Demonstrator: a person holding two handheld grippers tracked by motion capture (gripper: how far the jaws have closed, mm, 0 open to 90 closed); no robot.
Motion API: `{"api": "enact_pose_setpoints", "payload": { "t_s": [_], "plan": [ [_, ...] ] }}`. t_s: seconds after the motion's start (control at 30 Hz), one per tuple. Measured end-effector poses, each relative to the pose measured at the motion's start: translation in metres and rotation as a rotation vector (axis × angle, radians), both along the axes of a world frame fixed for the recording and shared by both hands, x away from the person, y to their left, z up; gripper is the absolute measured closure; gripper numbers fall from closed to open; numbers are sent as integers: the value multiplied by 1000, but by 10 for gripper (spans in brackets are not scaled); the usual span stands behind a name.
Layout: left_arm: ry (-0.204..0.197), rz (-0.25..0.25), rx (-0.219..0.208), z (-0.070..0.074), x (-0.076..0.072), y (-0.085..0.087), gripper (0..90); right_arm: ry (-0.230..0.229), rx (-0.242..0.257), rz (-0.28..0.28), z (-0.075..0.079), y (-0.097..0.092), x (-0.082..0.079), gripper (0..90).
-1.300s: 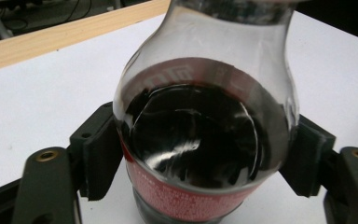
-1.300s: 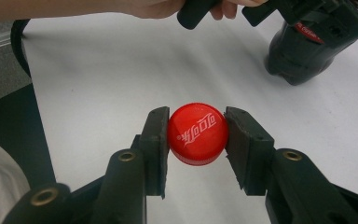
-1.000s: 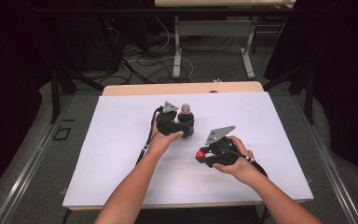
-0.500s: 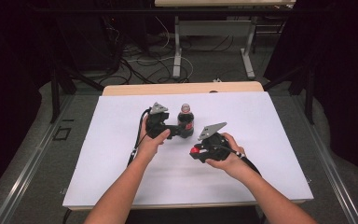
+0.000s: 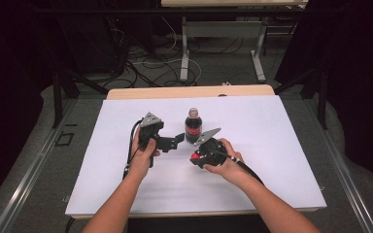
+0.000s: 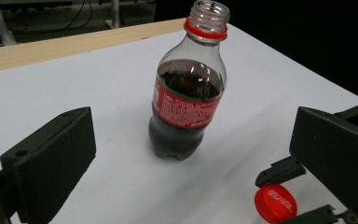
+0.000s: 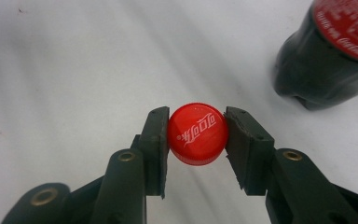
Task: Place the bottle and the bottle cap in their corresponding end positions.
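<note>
the right gripper (image 7: 196, 135), at the frame's lower centre, clamps the red cap (image 7: 197, 133), keeping it off the open bottle (image 6: 188, 88). the left gripper (image 6: 191, 154) has just been opening; released, nothing between its jaws, the bottle stands free on the white table (image 5: 281, 145) at centre frame.

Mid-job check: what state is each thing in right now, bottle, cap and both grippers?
Bottle: upright on the white table, uncapped, part full of dark drink, free of both grippers.
Cap: off the bottle, clamped between the right gripper's jaws.
Left gripper: jaws just opened wide, empty.
Right gripper: shut on the cap.
</note>
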State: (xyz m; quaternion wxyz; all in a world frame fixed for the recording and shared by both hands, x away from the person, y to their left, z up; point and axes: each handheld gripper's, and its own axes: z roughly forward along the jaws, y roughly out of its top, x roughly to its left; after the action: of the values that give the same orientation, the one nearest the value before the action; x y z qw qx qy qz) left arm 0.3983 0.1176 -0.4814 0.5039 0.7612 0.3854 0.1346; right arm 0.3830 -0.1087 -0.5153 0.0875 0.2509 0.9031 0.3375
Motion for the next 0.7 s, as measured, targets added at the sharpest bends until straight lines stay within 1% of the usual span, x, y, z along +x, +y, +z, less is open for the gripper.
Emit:
{"api": "enact_pose_setpoints", "payload": {
  "t_s": [0.03, 0.07, 0.13, 0.2, 0.23, 0.27, 0.3, 0.37, 0.4, 0.43, 0.47, 0.5, 0.53, 0.57, 0.6, 0.63, 0.67, 0.7],
  "plan": [
    [-3, 4, 11, -1, -2, 1, 7, 2, -10, 4, -2, 2, 1, 604],
    [-10, 0, 12, -1, -4, 2, 7, 11, -20, 2, -4, 4, 1, 603],
    [-9, -4, 12, -3, -9, 3, 7, 27, -25, -1, -9, 6, 2, 603],
    [-17, -8, 18, -3, -14, 5, 7, 24, -41, -4, -13, 8, 2, 603],
    [-15, -10, 18, -3, -16, 6, 7, 31, -45, -7, -16, 8, 2, 603],
    [-16, -5, 9, -3, -18, 7, 7, 41, -53, -5, -18, 8, 2, 603],
    [-20, -8, 6, -3, -20, 9, 7, 48, -56, -21, -20, 9, 1, 603],
    [-23, -9, 3, -3, -23, 12, 7, 46, -69, -11, -25, 9, 3, 602],
    [-22, -10, -5, -3, -25, 13, 7, 36, -81, -14, -26, 9, 3, 603],
    [-19, -15, -8, -3, -27, 15, 7, 45, -77, -17, -28, 9, 3, 602],
    [-20, -11, -14, -4, -29, 15, 7, 43, -74, -7, -29, 8, 4, 601],
    [-16, -13, -13, -4, -30, 17, 7, 58, -80, -17, -30, 9, 3, 601],
    [-20, -10, -11, -5, -32, 18, 7, 53, -79, -22, -31, 9, 2, 600],
    [-15, -11, -10, -6, -32, 19, 7, 49, -71, -8, -31, 8, 3, 600],
    [-13, -6, -11, -7, -34, 21, 7, 57, -71, -13, -31, 7, 3, 599],
    [-12, 3, -22, -9, -34, 21, 7, 58, -72, -8, -31, 7, 3, 597],
    [-6, 6, -23, -10, -35, 22, 7, 64, -70, -17, -31, 7, 2, 595],
    [-5, 5, -13, -11, -34, 23, 7, 57, -73, -17, -30, 6, 2, 586]
  ]
}}
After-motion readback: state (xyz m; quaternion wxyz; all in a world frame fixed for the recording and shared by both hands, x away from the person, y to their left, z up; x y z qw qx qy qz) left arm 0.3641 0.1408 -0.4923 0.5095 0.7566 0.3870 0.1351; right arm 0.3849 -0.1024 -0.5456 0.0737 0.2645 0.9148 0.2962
